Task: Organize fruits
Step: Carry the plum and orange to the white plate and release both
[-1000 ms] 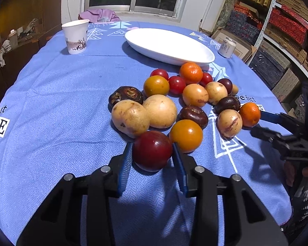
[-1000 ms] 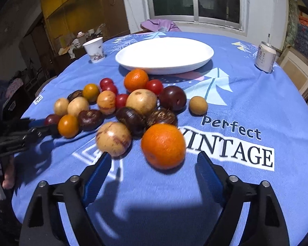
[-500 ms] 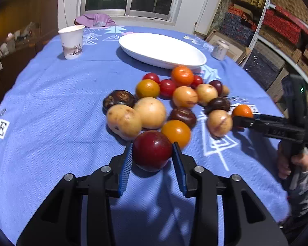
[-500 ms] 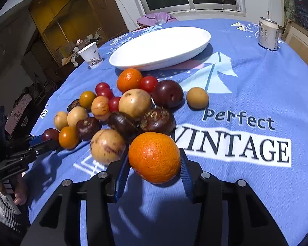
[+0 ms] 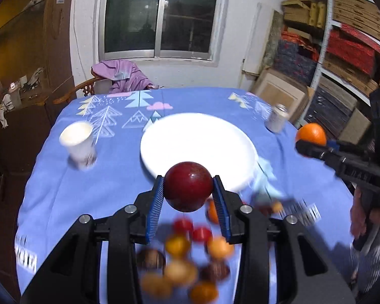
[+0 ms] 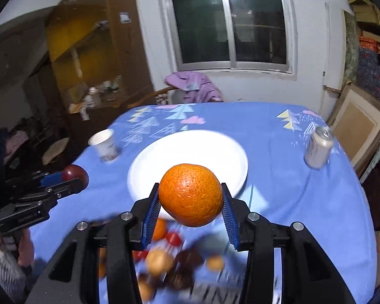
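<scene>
Dark red fruit (image 5: 188, 190): round and glossy, possibly a plum; centre of the left wrist view, lifted off the surface, seen in front of the near rim of the plate.
Left gripper (image 5: 188, 204): blue-padded fingers (image 5: 155, 204) clamped on the dark red fruit, one pad on each side.
Orange (image 6: 190, 194): pitted skin; centre of the right wrist view, raised above the surface, overlapping the plate's near edge.
Right gripper (image 6: 190, 210): fingers (image 6: 229, 217) pressed on both sides of the orange.
Remaining fruit (image 5: 182, 261): blurred pile of orange, red, tan and dark brown pieces at lower centre, on the cloth beneath the grippers.
White plate (image 5: 197, 141): large, oval, mid-frame, beyond the pile.
Surface (image 5: 119, 162): round, under a blue cloth printed with trees and clouds.
Paper cup (image 5: 77, 141): left of the plate, upright, well apart from it.
Metal can (image 6: 318, 147): right of the plate, near the cloth's edge.
Hand (image 5: 362, 217): right edge of the left wrist view, gripping the right gripper's handle.
</scene>
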`<state>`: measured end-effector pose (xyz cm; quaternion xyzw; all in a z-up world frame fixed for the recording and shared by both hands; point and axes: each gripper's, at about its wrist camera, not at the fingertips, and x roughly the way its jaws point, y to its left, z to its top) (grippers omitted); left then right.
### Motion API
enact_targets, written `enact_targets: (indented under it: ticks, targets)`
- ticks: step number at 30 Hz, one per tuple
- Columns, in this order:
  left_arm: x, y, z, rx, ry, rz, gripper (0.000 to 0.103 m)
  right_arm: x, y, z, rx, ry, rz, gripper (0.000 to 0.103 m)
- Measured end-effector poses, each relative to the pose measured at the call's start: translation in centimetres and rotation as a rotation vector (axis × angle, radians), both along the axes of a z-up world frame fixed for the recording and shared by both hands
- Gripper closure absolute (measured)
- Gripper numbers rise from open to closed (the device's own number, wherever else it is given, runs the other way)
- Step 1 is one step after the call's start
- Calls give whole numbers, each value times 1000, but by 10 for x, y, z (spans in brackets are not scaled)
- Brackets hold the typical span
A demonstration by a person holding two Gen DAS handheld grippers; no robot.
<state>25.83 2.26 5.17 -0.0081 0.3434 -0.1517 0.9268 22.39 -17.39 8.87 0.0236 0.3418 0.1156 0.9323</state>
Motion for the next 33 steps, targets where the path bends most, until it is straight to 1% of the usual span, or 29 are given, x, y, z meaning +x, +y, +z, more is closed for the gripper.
enact_targets:
  ticks: [2,3,4,6,9,12,15,19,21,22,23,26,29,30,31,32,33]
  targets:
    - [32,-6,-11,-5,39,16,65,38,4,-21,-9,45,-31,57]
    - [54,-7,-23,-13,79,30,65,49,6,-30,-6,67,-35,57]
    - [66,-9,-30,-14,100,39,65,64,6,-43,0,98,-41,57]
    - [90,-11,-50,-14,149,54,65,80,8,-64,-2,137,-46,57]
    - [108,-16,-71,13,199,52,65,94,11,-85,-23,170,-45,57]
    - [115,-18,-86,48,214,51,65,93,18,-96,-47,197,-30,56]
    - [124,-16,-99,26,243,44,64,96,20,-101,-57,218,-20,55]
    - [121,-23,-99,45,237,29,63,100,24,-107,-83,230,-12,55]
    - [118,-22,-96,32,227,25,55,98,24,-103,-89,209,-18,48]
    - [117,-21,-92,27,216,30,45,97,24,-100,-91,198,-21,42]
    - [116,-19,-88,20,203,36,39,95,23,-96,-92,181,-22,41]
    - [107,-13,-71,-12,172,42,37,86,20,-77,-88,123,-27,41]
    - [87,0,-48,-26,118,68,37,61,10,-43,-48,33,-36,41]
    - [78,6,-42,-28,99,80,37,46,5,-29,-28,-7,-33,40]
    - [67,12,-36,-32,81,91,36,34,2,-22,-16,-33,-32,35]
    - [55,20,-33,-38,66,102,30,17,-1,-15,-5,-66,-32,28]
    - [38,29,-31,-44,54,120,27,6,-3,-12,-3,-84,-36,25]
